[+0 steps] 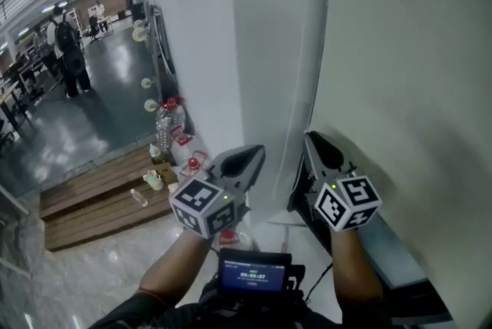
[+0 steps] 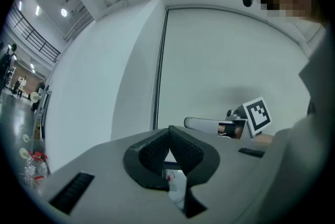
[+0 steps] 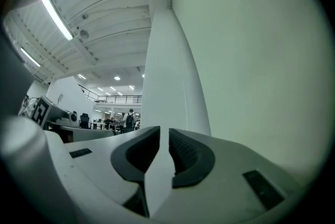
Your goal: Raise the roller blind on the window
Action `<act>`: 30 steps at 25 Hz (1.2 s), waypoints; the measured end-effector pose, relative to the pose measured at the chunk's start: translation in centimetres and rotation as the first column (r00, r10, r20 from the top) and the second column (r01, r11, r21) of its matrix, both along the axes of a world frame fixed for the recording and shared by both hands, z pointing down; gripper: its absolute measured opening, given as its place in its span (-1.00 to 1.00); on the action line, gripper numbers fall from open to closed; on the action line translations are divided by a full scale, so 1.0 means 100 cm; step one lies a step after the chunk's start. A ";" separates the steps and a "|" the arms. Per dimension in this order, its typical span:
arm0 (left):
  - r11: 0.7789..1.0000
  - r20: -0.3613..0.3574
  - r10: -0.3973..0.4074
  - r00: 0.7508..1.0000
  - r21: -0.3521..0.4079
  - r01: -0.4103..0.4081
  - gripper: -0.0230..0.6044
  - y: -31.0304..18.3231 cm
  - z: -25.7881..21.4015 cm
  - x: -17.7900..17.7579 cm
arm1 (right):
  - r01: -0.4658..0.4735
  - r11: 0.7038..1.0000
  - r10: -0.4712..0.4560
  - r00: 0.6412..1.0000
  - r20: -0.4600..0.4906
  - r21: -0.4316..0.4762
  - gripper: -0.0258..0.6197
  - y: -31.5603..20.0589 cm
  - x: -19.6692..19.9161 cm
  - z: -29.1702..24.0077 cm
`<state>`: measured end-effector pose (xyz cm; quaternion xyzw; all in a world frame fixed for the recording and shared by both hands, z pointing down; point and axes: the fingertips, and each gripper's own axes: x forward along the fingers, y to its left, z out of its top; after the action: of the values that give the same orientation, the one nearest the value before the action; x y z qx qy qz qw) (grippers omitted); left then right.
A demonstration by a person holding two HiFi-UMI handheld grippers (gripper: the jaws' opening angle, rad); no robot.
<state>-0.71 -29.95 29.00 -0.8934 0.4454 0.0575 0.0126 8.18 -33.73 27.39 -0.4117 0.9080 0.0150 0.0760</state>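
The pale roller blind [image 1: 407, 51] fills the right of the head view and hangs fully down over the window; it also shows as the blind [image 2: 225, 60] and the blind [image 3: 251, 60] in the two gripper views. A thin pull cord [image 2: 157, 81] runs down its left edge, next to the white pillar. My left gripper [image 1: 250, 154] points up at the pillar, shut with nothing in it, the tips of the left gripper [image 2: 169, 136] meeting. My right gripper [image 1: 315, 141] is close to the blind's lower left edge. In its own view the right gripper [image 3: 163, 136] is open, with only the pillar seen through the gap.
A white pillar [image 1: 192, 51] stands left of the blind. A dark sill [image 1: 392, 258] runs under the blind at the right. Below left are a wooden platform [image 1: 100, 197], plastic bottles [image 1: 165, 124] and people [image 1: 69, 51] in a hall. A small screen [image 1: 254, 271] sits at my chest.
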 end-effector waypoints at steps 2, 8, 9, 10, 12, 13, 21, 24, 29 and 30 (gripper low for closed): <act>1.000 0.017 -0.013 1.000 -0.005 0.013 -0.95 -0.009 -0.002 0.001 | 0.019 1.000 -0.019 1.000 -0.013 -0.002 -0.60 -0.015 -0.005 -0.004; 1.000 0.031 -0.014 0.999 -0.019 0.015 -0.95 -0.034 -0.003 -0.001 | -0.008 1.000 0.008 1.000 -0.001 0.005 -0.44 -0.068 -0.013 -0.013; 1.000 0.034 -0.005 0.999 -0.025 0.006 -0.95 -0.037 -0.003 -0.001 | -0.014 1.000 0.014 1.000 -0.002 -0.002 -0.44 -0.077 -0.015 -0.014; 1.000 0.035 0.001 0.999 -0.029 0.000 -0.95 -0.039 -0.003 -0.002 | -0.019 1.000 0.019 1.000 -0.012 -0.008 -0.44 -0.085 -0.018 -0.014; 0.999 0.035 0.011 0.999 -0.032 -0.009 -0.95 -0.042 -0.004 -0.001 | -0.025 1.000 0.024 0.999 -0.047 -0.012 -0.44 -0.100 -0.024 -0.017; 0.999 0.036 0.017 0.999 -0.032 -0.016 -0.95 -0.042 -0.005 -0.001 | -0.025 1.000 0.024 0.998 -0.061 -0.012 -0.44 -0.107 -0.026 -0.019; 0.999 0.046 0.026 0.999 -0.048 -0.023 -0.95 -0.040 0.004 -0.015 | -0.033 0.999 0.032 0.996 -0.087 -0.014 -0.44 -0.137 -0.040 -0.029; 0.999 0.039 0.022 0.999 -0.041 -0.020 -0.95 -0.042 0.004 -0.023 | -0.013 1.000 0.012 0.997 -0.079 -0.016 -0.71 -0.141 -0.044 -0.027; 0.998 0.021 0.040 0.999 -0.042 -0.039 -0.95 -0.043 0.004 -0.025 | 0.039 0.999 -0.040 0.999 -0.037 -0.026 -0.92 -0.122 -0.039 -0.026; 0.998 0.013 0.050 0.999 -0.039 -0.050 -0.95 -0.042 0.001 -0.024 | 0.050 0.998 -0.051 0.998 -0.039 -0.023 -0.92 -0.114 -0.038 -0.026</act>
<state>-3.07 -34.13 29.11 -0.9047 0.4238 0.0429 -0.0028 4.38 -45.13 24.79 -0.3889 0.9196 0.0115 0.0538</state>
